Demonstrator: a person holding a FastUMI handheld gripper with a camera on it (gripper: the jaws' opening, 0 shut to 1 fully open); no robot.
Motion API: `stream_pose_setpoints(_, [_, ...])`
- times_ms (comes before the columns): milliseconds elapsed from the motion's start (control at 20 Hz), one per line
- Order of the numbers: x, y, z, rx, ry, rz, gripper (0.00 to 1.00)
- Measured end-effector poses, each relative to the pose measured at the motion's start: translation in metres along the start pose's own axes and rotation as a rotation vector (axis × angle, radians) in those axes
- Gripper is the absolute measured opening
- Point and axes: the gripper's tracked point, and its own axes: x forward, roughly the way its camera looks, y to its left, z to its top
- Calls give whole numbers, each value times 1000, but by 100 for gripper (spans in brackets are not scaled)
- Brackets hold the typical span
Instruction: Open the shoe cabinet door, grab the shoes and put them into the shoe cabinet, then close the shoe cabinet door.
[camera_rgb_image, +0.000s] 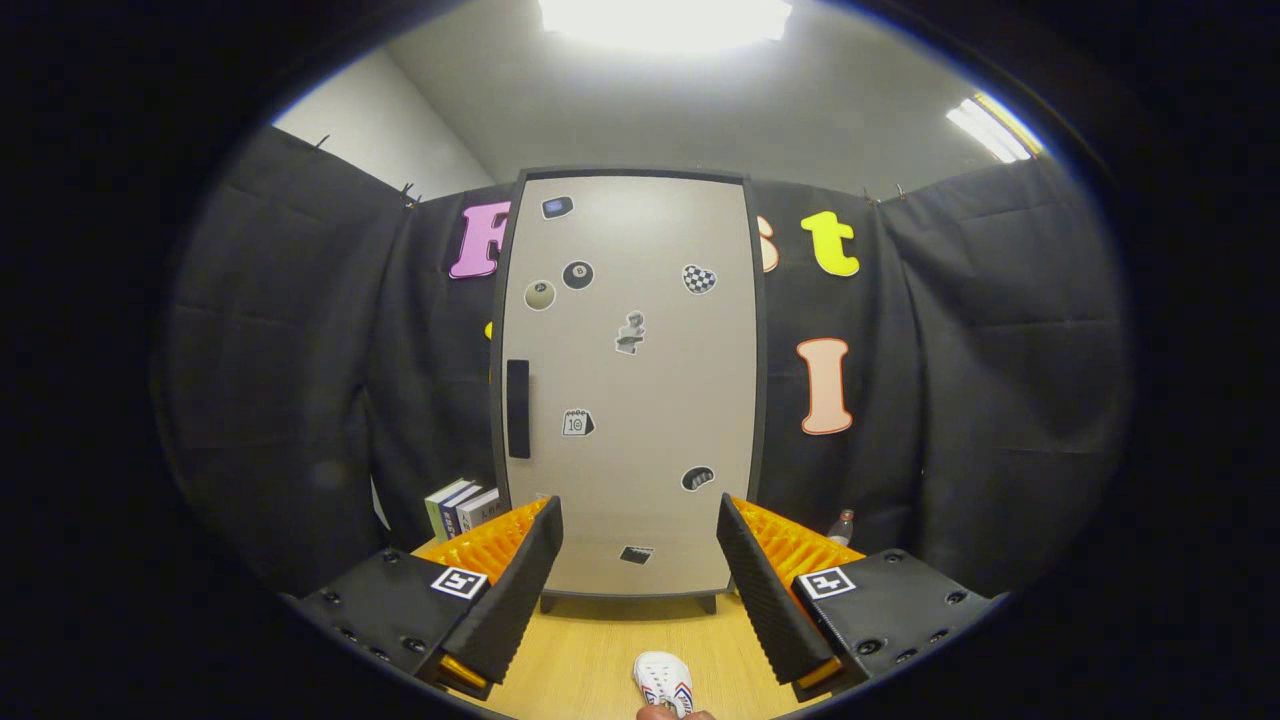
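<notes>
A tall shoe cabinet (630, 400) stands straight ahead on the wooden floor, its pale door shut and dotted with several stickers. A black vertical handle (518, 408) sits on the door's left edge. My gripper (638, 560) is open, fingers spread wide with nothing between them, pointing at the door's lower part from some distance. A small white shoe (664, 684) with red and blue trim lies on the floor just below and between the fingers, its near end hidden.
A few upright books (462, 506) stand left of the cabinet's base. A small bottle (842, 526) stands to its right. Black cloth walls close in behind and on both sides. The wooden floor (590, 650) runs from the cabinet toward me.
</notes>
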Motion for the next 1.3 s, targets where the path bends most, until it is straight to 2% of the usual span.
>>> stream_pose_setpoints(200, [24,5,-3,25,42,8,97])
stream_pose_setpoints(500, [67,18,14,-35,32,20,97])
stream_pose_setpoints(650, [96,38,18,-30,39,49,97])
stream_pose_setpoints(850, [134,75,15,-84,68,111,97])
stream_pose_setpoints(1000, [156,105,14,-63,76,155,98])
stream_pose_setpoints(1300, [202,137,13,-83,50,170,97])
